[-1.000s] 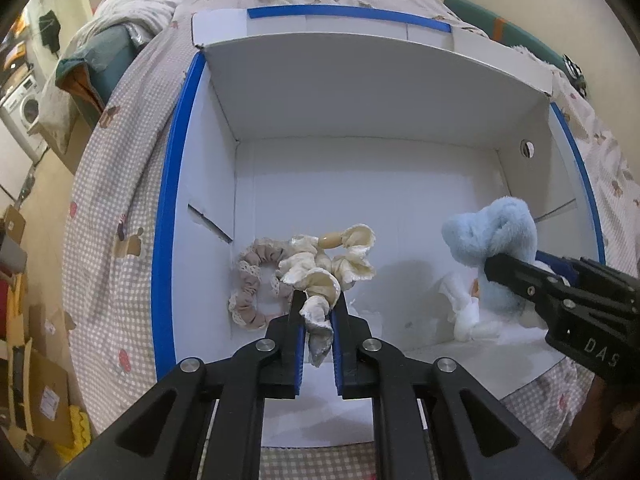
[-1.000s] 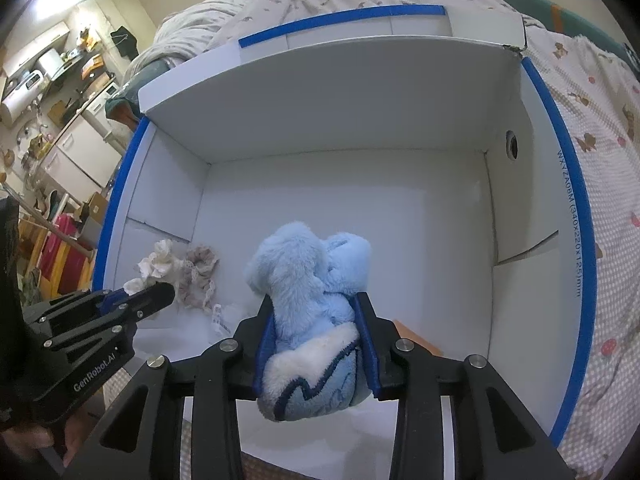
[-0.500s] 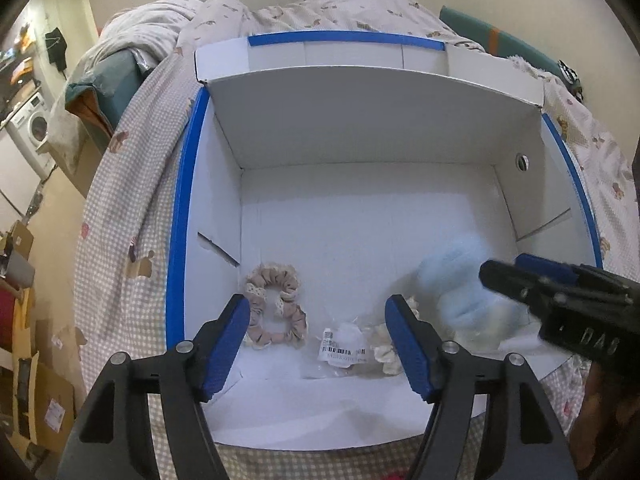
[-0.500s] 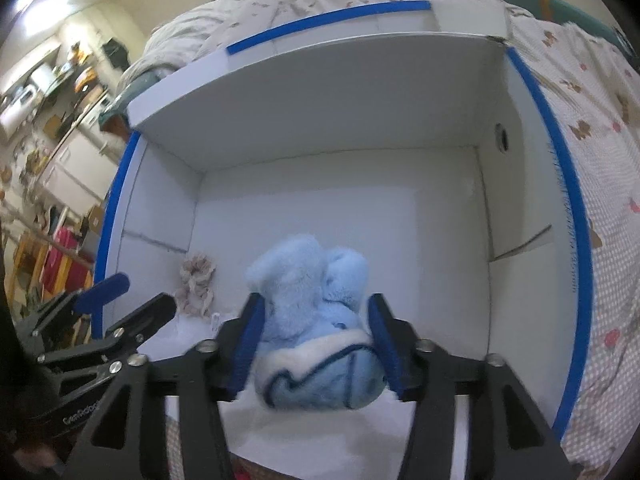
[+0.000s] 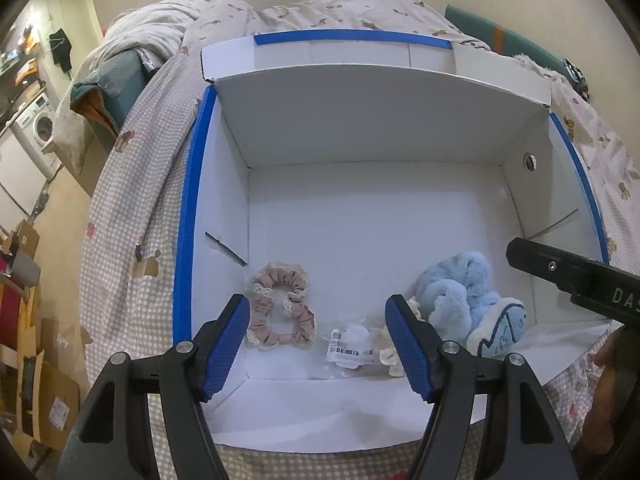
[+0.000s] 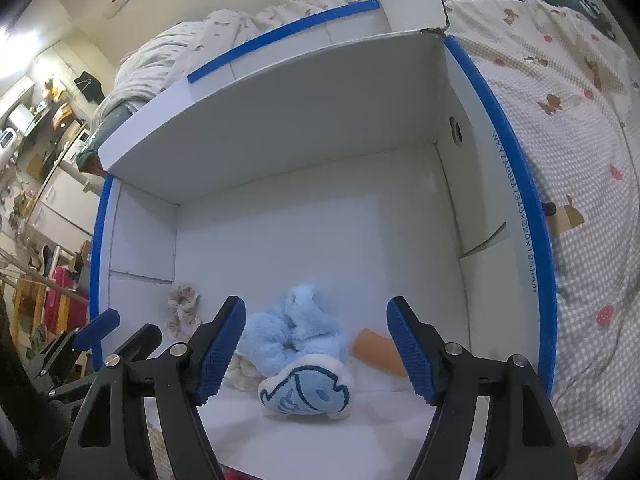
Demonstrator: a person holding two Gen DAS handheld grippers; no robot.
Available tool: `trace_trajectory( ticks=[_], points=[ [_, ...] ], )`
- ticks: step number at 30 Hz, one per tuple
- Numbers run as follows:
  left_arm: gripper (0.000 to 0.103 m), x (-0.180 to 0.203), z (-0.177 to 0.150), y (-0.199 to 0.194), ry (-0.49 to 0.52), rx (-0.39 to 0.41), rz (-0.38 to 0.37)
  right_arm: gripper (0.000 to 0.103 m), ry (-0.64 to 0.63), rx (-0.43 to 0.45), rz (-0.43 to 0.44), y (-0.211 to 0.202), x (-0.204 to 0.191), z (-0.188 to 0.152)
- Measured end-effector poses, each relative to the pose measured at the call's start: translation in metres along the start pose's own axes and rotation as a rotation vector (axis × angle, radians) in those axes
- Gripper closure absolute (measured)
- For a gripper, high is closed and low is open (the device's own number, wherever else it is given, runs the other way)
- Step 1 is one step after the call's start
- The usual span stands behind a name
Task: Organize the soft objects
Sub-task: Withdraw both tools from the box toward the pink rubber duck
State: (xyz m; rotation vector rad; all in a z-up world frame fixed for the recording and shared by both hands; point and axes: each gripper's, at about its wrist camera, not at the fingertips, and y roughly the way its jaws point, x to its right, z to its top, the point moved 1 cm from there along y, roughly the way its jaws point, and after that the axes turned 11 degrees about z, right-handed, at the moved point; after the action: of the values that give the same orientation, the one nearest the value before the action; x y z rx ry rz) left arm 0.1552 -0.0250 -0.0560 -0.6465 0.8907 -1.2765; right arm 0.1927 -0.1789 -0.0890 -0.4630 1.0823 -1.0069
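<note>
A white cardboard box [image 5: 360, 120] with blue-taped edges lies open on the bed. On its floor lie a pink lace-trimmed scrunchie [image 5: 280, 312], a cream scrunchie with a barcode tag [image 5: 352, 348], and a fluffy blue plush with a fish patch [image 5: 468, 304]. My left gripper [image 5: 318, 348] is open and empty above the box's near edge. My right gripper [image 6: 316, 350] is open and empty just above the blue plush [image 6: 296, 352]. The pink scrunchie also shows in the right wrist view [image 6: 182, 312]. The box shows there too [image 6: 280, 120].
The box sits on a checked bedspread [image 5: 132, 240] with a rumpled duvet [image 5: 340, 8] behind. An orange-tan object [image 6: 378, 350] lies in the box to the right of the plush. Cardboard boxes [image 5: 36, 400] and a washing machine [image 5: 38, 128] stand off the left side of the bed.
Both grippers opened and pulled back. The left let go of the cream scrunchie, the right let go of the blue plush; both now lie on the box floor.
</note>
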Motion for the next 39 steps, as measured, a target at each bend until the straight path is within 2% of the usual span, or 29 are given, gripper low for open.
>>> trace_trajectory(
  ticks=[3, 8, 13, 18, 25, 33, 39],
  points=[
    [0.035, -0.007, 0.003, -0.006, -0.012, 0.003, 0.005, 0.026, 0.026, 0.023, 0.009, -0.007, 0.005, 0.001],
    [0.035, -0.032, 0.005, -0.023, -0.095, 0.037, 0.024, 0.026, 0.072, 0.078, 0.023, -0.025, 0.014, -0.001],
    [0.035, -0.051, -0.001, -0.034, -0.134, 0.041, 0.040, 0.026, 0.052, 0.104, 0.002, -0.037, 0.012, -0.006],
    [0.035, -0.074, -0.008, -0.052, -0.186, 0.084, 0.068, 0.026, 0.026, 0.121, 0.024, -0.053, 0.006, -0.015],
    [0.035, -0.095, -0.034, -0.055, -0.256, 0.022, 0.031, 0.026, -0.034, 0.138, 0.030, -0.067, -0.007, -0.035],
    [0.035, -0.092, -0.056, -0.064, -0.241, 0.022, 0.039, 0.026, -0.066, 0.115, 0.011, -0.074, -0.013, -0.064],
    [0.035, -0.077, -0.077, -0.065, -0.182, 0.000, 0.037, 0.026, -0.050, 0.093, -0.016, -0.076, -0.005, -0.083]
  ],
)
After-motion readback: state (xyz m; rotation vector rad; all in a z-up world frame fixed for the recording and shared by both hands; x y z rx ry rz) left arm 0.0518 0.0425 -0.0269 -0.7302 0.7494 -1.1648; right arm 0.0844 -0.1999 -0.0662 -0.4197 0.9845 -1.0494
